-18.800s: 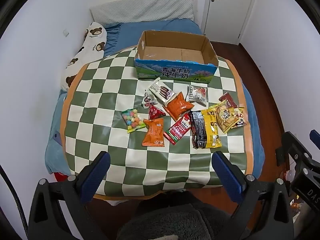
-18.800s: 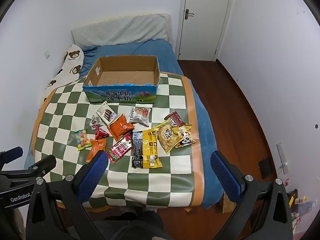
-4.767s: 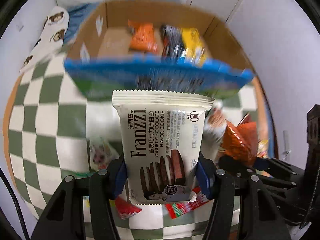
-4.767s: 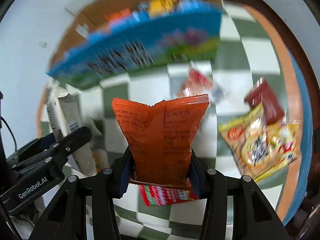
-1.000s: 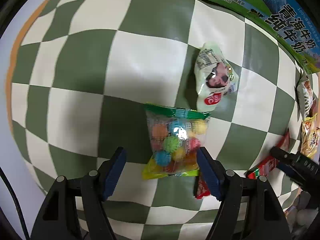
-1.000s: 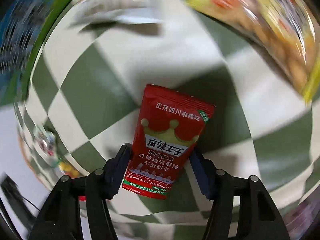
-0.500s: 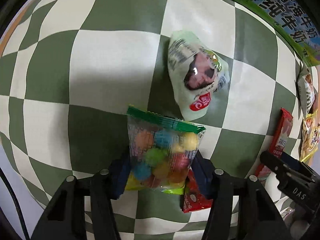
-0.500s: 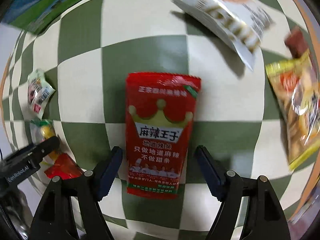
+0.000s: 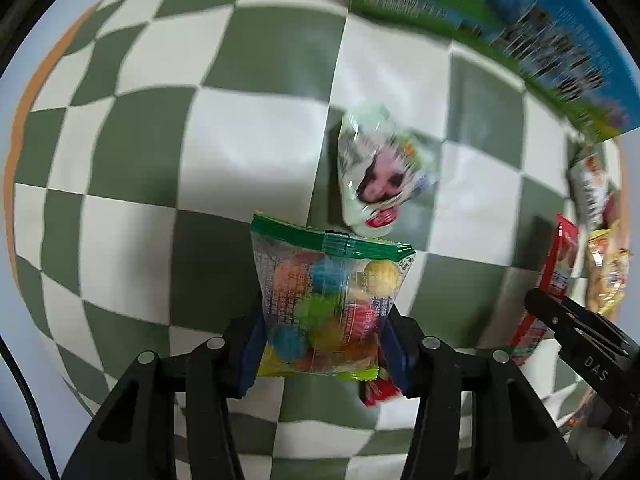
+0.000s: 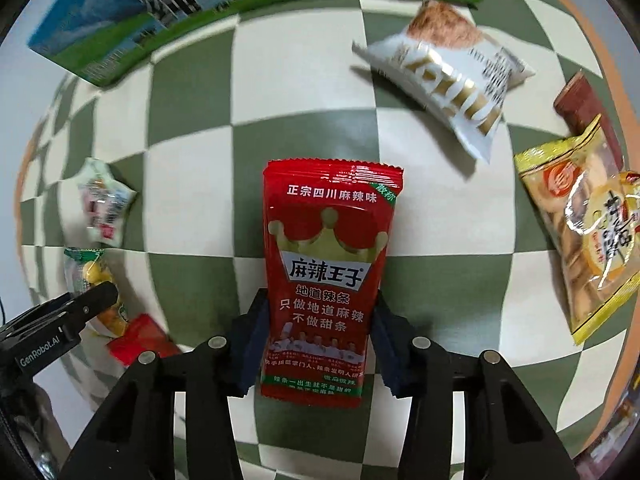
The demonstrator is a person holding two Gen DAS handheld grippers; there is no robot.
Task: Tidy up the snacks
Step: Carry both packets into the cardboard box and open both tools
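The candy bag (image 9: 326,304) — clear, green-topped, filled with coloured balls — is clamped upright between the blue pads of the left gripper (image 9: 324,350), which is closed onto its lower half above the green-and-white checked worktop (image 9: 248,148). The red spicy-strip packet (image 10: 326,276) is pinched in the same way by the right gripper (image 10: 316,350), whose pads press against both of its lower edges. Just beyond the candy bag a small pale-green snack pouch (image 9: 378,176) is seen lying on the checks, blurred, and a small red wrapper (image 9: 378,392) shows under the bag's lower right corner. Farther back, the blue-and-green printed wall of the milk carton box (image 10: 256,4) is stood along the far side of the worktop. In the right wrist view a white pack with gold lettering (image 10: 448,76) is laid near the box's corner, well apart from the held packet, while a yellow biscuit bag (image 10: 580,224) and a dark red-brown packet (image 10: 584,104) are found toward the right edge — the two touching or overlapping.
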